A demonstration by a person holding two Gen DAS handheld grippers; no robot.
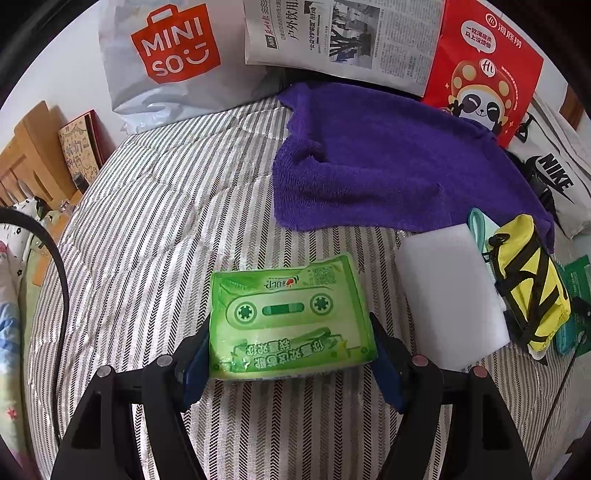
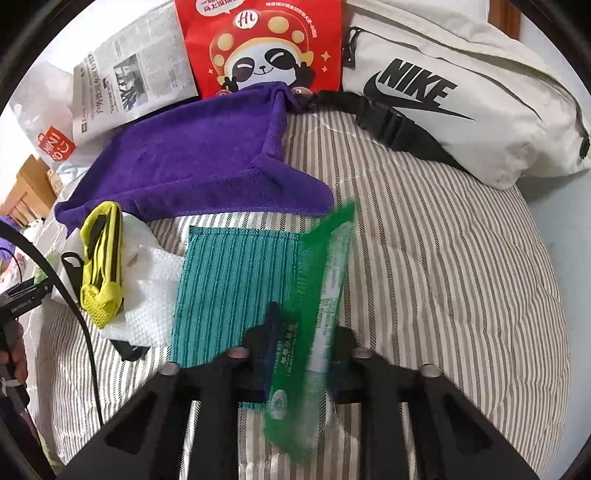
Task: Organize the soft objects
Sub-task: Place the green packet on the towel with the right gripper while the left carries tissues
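Note:
My left gripper (image 1: 290, 345) is shut on a green tissue pack (image 1: 288, 317) with a cassette print, on or just above the striped bed cover (image 1: 166, 229). My right gripper (image 2: 301, 334) is shut on a thin green plastic packet (image 2: 314, 314), blurred and standing on edge over a teal ribbed cloth (image 2: 229, 291). A purple towel (image 1: 388, 162) lies spread behind; it also shows in the right wrist view (image 2: 192, 158). A white sponge block (image 1: 447, 295) and a yellow pouch (image 1: 532, 288) lie right of the tissue pack.
A Miniso bag (image 1: 166, 59), a newspaper (image 1: 343, 33) and a red panda bag (image 1: 484, 66) line the far edge. A white Nike waist bag (image 2: 461, 96) lies at the back right. White paper towel (image 2: 147, 291) lies beside the yellow pouch (image 2: 101, 258). A wooden headboard (image 1: 26, 162) stands left.

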